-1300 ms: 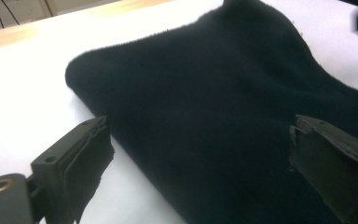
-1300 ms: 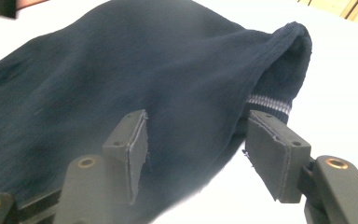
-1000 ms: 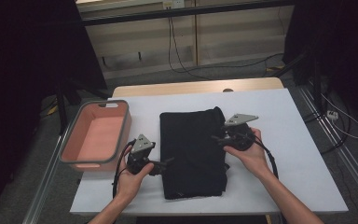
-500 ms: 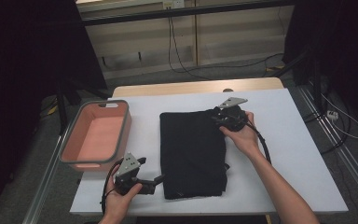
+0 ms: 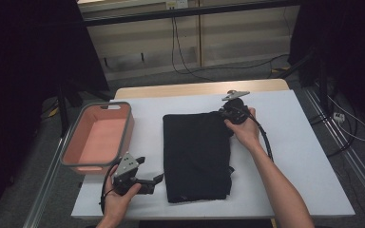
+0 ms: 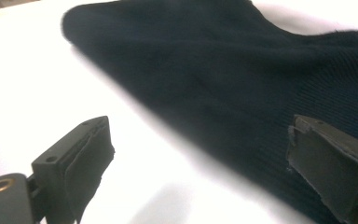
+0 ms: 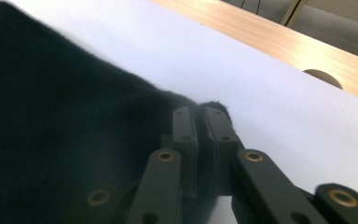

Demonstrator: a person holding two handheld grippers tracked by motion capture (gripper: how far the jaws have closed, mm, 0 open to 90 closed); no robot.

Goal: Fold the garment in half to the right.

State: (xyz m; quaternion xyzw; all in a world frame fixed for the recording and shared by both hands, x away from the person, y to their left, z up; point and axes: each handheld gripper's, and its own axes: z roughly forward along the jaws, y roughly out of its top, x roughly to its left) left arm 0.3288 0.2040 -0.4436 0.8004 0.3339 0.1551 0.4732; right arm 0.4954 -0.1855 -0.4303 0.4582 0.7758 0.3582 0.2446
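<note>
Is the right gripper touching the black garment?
Touching. In the right gripper view, the right gripper has its jaws shut on the corner of the black garment.

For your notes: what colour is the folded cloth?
Black cloth, best in the high view.

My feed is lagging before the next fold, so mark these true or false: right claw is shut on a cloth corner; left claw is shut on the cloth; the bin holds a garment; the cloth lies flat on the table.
1. Right claw is shut on a corner of the black cloth: true.
2. Left claw is shut on the cloth: false, it is open, beside the near left edge.
3. The pink bin holds a garment: false, nothing lies in it.
4. The cloth lies flat on the white table: true.
</note>
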